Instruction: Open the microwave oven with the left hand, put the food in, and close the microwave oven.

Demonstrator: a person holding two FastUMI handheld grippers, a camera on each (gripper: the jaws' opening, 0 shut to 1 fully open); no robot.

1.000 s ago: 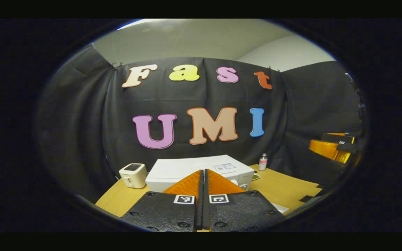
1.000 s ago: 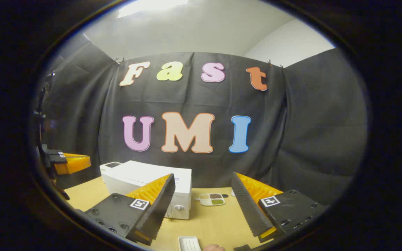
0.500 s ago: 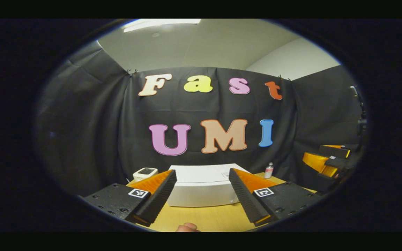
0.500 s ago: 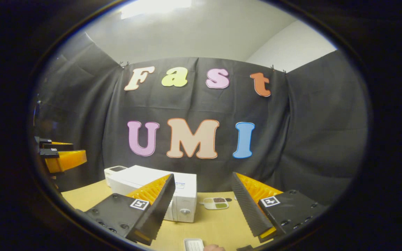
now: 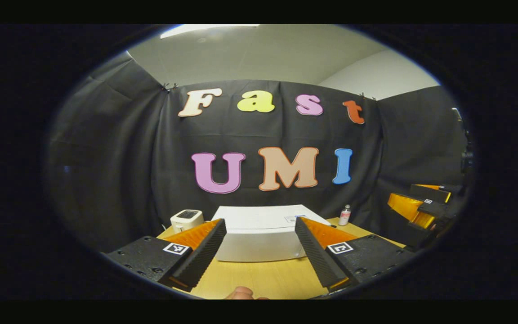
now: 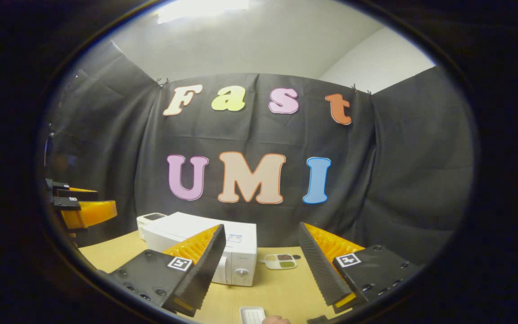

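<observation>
Hovering left gripper point(image 5: 261, 252): jaws wide, holding nothing, above the desk's point(image 5: 263, 279) near edge
Right gripper point(image 6: 263, 265): jaws wide, holding nothing
Microwave oven point(image 5: 261, 231): door shut, toward the desk's far edge
Food tray point(image 6: 280, 261): right of the microwave oven, apart

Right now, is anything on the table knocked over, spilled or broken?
Nothing stands out. The microwave sits square on the table and looks closed, the food tray lies flat beside it, the toaster and the small bottle stand upright. Both grippers, left and right, hang open above the table.
</observation>
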